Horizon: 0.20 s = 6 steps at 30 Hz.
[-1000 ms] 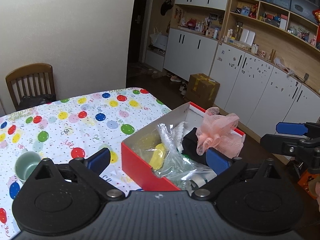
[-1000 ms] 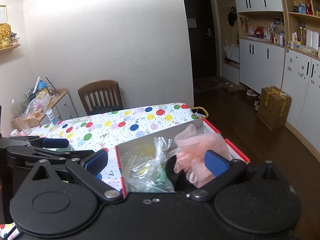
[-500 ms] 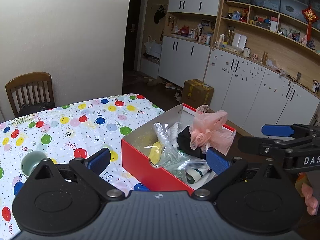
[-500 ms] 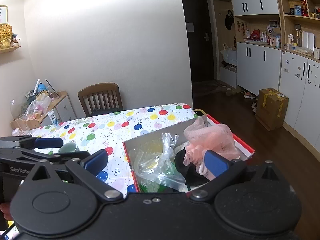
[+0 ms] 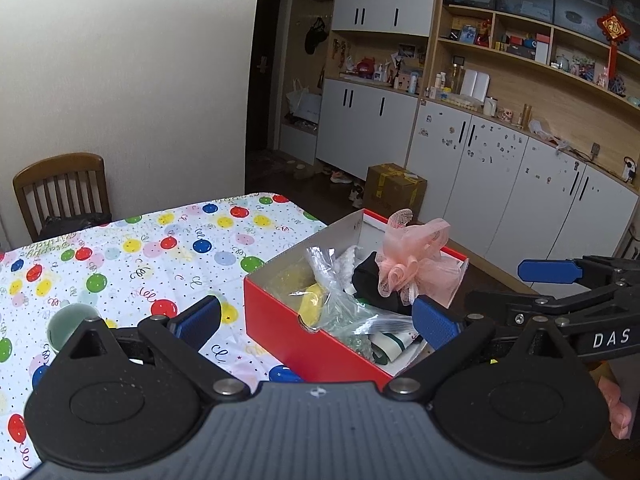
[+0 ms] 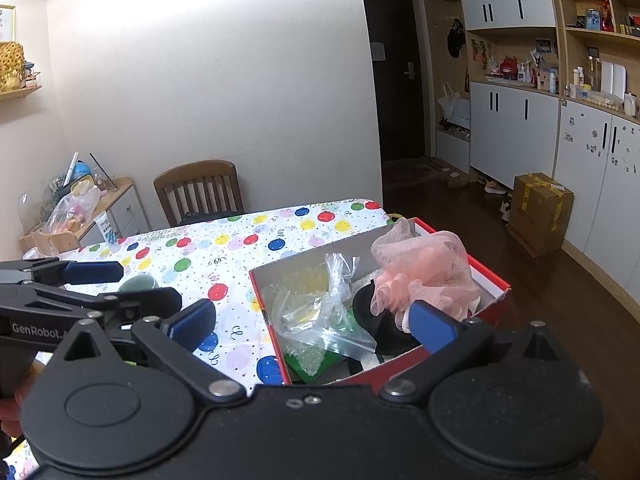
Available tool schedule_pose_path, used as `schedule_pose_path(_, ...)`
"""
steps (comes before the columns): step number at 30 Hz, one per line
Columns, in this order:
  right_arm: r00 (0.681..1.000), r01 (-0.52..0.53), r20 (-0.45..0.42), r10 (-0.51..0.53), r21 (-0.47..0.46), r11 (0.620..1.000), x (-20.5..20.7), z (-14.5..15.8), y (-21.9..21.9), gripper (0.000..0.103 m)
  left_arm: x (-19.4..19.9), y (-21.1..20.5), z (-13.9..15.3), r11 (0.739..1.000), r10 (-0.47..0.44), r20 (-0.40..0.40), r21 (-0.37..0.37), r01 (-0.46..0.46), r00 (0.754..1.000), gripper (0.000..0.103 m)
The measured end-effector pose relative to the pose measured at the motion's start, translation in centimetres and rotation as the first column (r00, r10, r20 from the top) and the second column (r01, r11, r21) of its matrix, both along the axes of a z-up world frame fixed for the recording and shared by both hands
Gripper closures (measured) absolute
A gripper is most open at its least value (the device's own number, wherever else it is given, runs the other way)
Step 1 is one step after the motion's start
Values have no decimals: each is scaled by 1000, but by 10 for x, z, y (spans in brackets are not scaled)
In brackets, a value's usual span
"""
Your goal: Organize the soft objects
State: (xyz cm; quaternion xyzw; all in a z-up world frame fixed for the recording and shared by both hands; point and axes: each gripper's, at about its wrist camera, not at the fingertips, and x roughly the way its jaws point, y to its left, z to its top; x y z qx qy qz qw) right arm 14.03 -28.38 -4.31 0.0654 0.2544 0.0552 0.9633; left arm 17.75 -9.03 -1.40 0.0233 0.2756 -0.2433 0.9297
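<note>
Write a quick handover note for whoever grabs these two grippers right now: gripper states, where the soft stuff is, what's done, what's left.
Left gripper: open, empty, hovering at the near side of the red box.
Right gripper: open, empty, above the same box.
In the box: pink mesh pouf on top of a black item, plus clear plastic bags.
A green cup stands on the balloon tablecloth.
Done: soft items sit in the box.
Left: nothing gripped; contents look untidy.

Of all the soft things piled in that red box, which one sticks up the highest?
The pink mesh ruffle, a frilly bundle sitting on a black item. It rises above the red box rim; the clear plastic bags lie lower.
</note>
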Motion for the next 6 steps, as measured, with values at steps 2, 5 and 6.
schedule_pose_path(2, 1000, -1, 0, 1, -1, 1000, -1, 0, 1, 0, 0, 2, 0, 1000, 2, -6, -7, -2, 1000, 1)
schedule_pose_path(5, 1000, -1, -2, 1, 5, 1000, -1, 0, 2, 0, 0, 5, 0, 1000, 10, -7, -8, -11, 1000, 1)
schedule_pose_path(6, 1000, 0, -4, 1, 7, 1000, -1, 0, 3, 0, 0, 6, 0, 1000, 12, -5, -5, -12, 1000, 1)
